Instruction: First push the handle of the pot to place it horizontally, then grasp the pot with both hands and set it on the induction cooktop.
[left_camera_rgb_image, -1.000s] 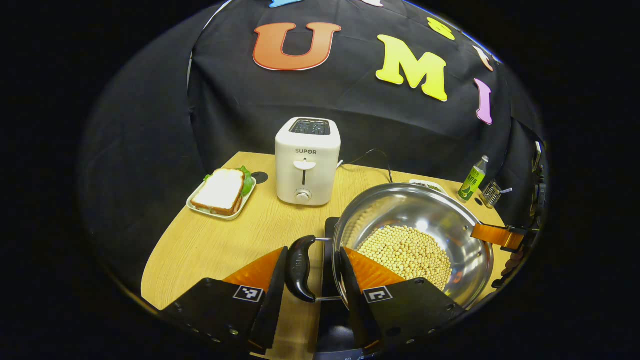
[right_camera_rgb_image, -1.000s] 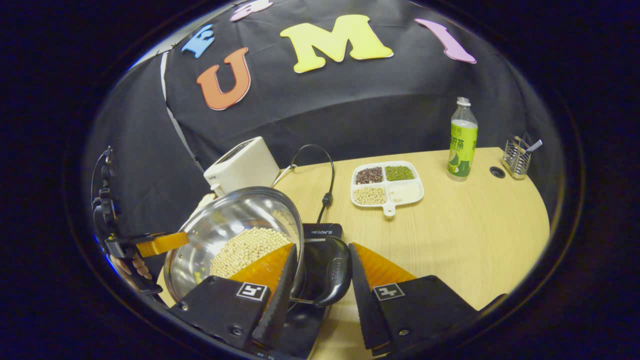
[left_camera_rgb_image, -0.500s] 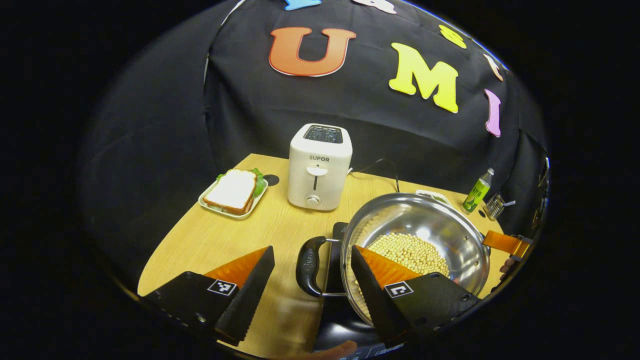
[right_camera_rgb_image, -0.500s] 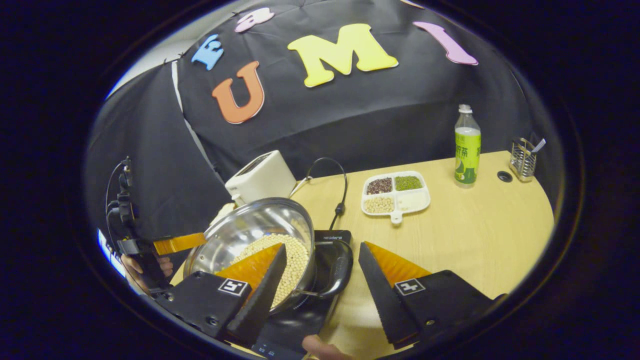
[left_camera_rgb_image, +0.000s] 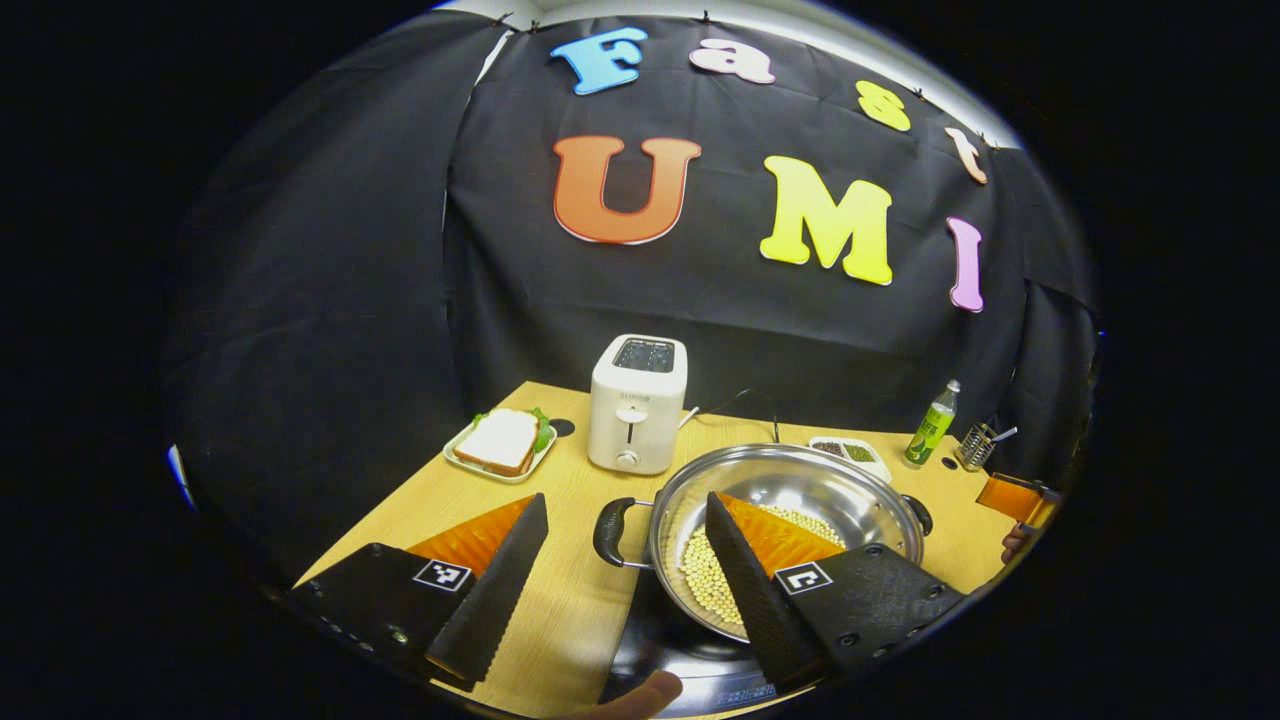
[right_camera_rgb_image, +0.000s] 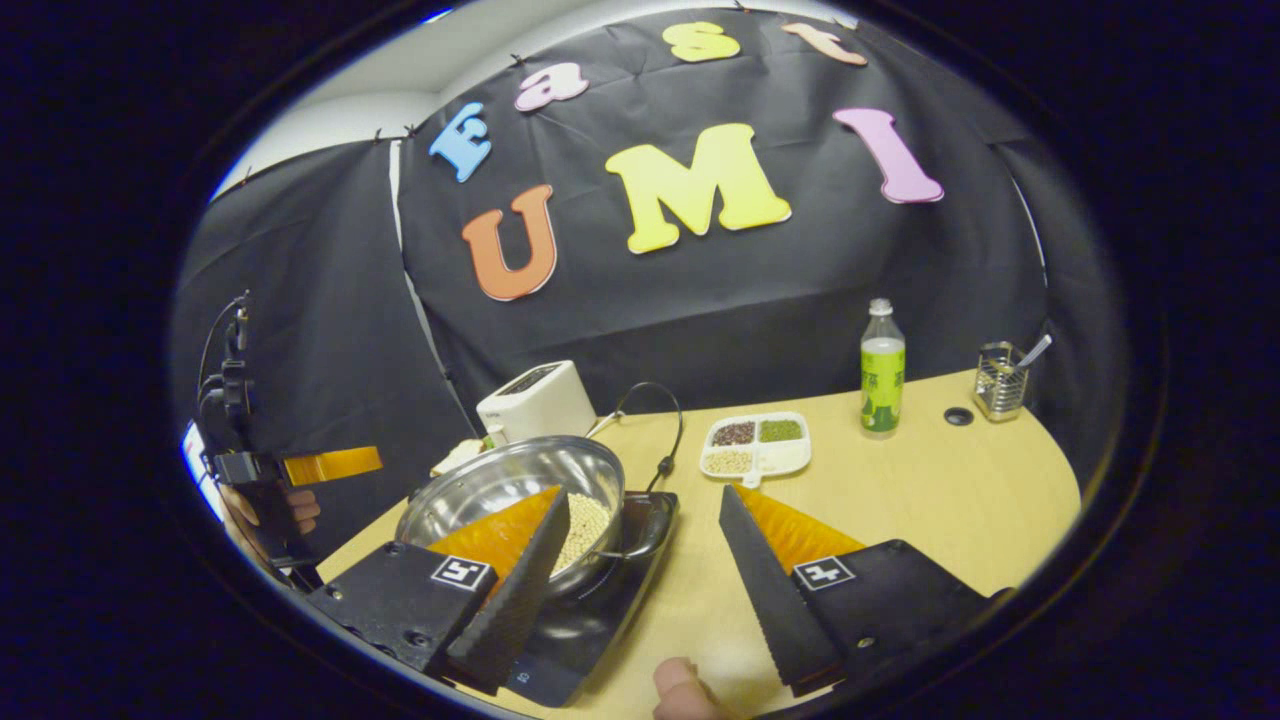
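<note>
We find the steel pot (left_camera_rgb_image: 790, 500) seated upright on the black induction cooktop (right_camera_rgb_image: 590, 625); it holds pale beans (right_camera_rgb_image: 583, 520); its black side handles (left_camera_rgb_image: 612, 532) lie level; the cooktop sits flat on the desk (right_camera_rgb_image: 950, 500).

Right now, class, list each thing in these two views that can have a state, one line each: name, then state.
pot: upright on the induction cooktop, holding beans, released.
induction cooktop: flat on the table, pot on it.
left tool: open, off the pot handle.
right tool: open, holding nothing.
toaster: upright, slots empty.
bottle: upright, capped.
divided dish: flat, compartments filled.
sandwich plate: flat, sandwich on it.
</note>
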